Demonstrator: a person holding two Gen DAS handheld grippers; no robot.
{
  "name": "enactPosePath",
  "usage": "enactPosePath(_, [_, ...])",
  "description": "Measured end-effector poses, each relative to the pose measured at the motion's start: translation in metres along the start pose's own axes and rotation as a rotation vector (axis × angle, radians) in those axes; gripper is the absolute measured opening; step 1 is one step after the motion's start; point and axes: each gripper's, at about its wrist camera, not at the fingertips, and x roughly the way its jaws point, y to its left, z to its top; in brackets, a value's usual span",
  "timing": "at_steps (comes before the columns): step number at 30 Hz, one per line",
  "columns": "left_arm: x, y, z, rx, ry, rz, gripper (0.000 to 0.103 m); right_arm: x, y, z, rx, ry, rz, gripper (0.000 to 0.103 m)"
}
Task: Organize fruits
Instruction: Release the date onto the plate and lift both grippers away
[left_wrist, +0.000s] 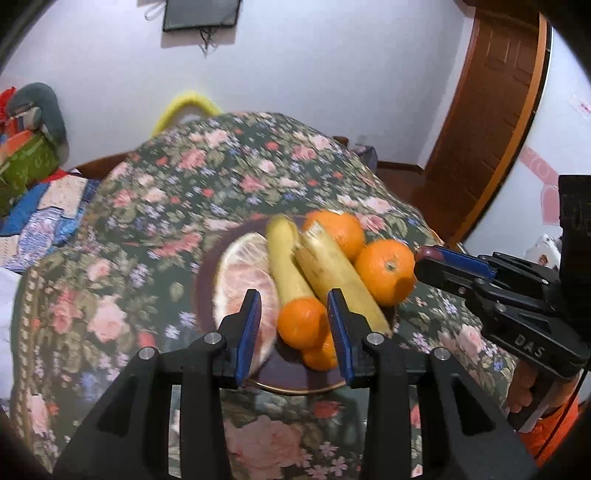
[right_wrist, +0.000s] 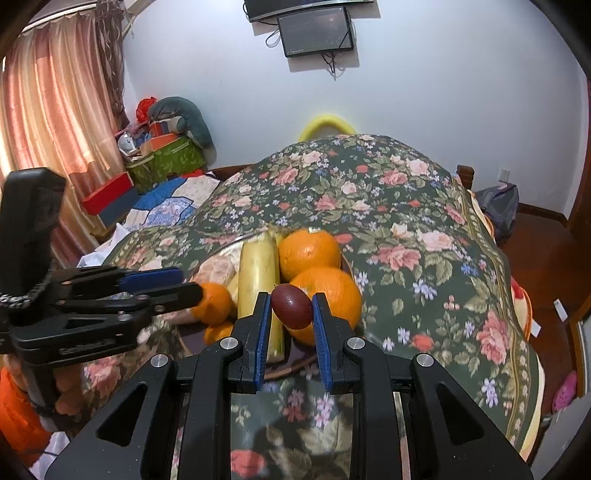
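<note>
A table is covered by a floral cloth (right_wrist: 406, 206); a screen (right_wrist: 314, 29) is mounted on the white wall. A dark fruit (right_wrist: 291, 305) is clamped by the right gripper (right_wrist: 290, 314). Nothing is held by the parted left gripper (left_wrist: 293, 314).

Floral cloth (right_wrist: 406, 206) – pink curtain (right_wrist: 44, 110), wall screen (right_wrist: 314, 31).

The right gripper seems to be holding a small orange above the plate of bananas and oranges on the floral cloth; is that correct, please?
Not quite: the right gripper is shut on a small dark red fruit, not an orange. The right wrist view shows it pinched between the blue pads. The rest stands: it is held above the plate of bananas and oranges on the floral cloth.
</note>
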Motion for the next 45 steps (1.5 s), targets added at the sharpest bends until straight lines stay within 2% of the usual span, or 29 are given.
enactPosePath(7, [0.001,0.017,-0.002,-0.014,-0.002,0.045,0.036,0.021,0.001,0.012,-0.002,0.002,-0.004,0.021])
enactPosePath(15, [0.011,0.026,-0.013,-0.021,0.028,0.036,0.036,0.036,0.007,0.012,-0.049,0.033,-0.021,0.021])
enactPosePath(16, [0.011,0.025,-0.013,-0.022,0.028,0.035,0.036,0.036,0.008,0.012,-0.053,0.035,-0.022,0.022])
enactPosePath(20, [0.008,0.025,-0.012,-0.029,0.017,0.037,0.036,0.036,0.012,0.015,-0.061,0.037,-0.009,0.041])
enactPosePath(24, [-0.006,0.023,-0.009,-0.038,-0.012,0.035,0.036,0.026,0.015,0.015,-0.064,0.010,-0.016,0.041])
enactPosePath(31, [-0.057,0.009,0.003,-0.033,-0.116,0.038,0.036,-0.024,0.019,0.025,-0.029,-0.087,-0.005,0.041])
enactPosePath(45, [-0.206,-0.047,0.004,0.034,-0.405,0.047,0.038,-0.172,0.055,0.031,-0.032,-0.355,-0.018,0.042])
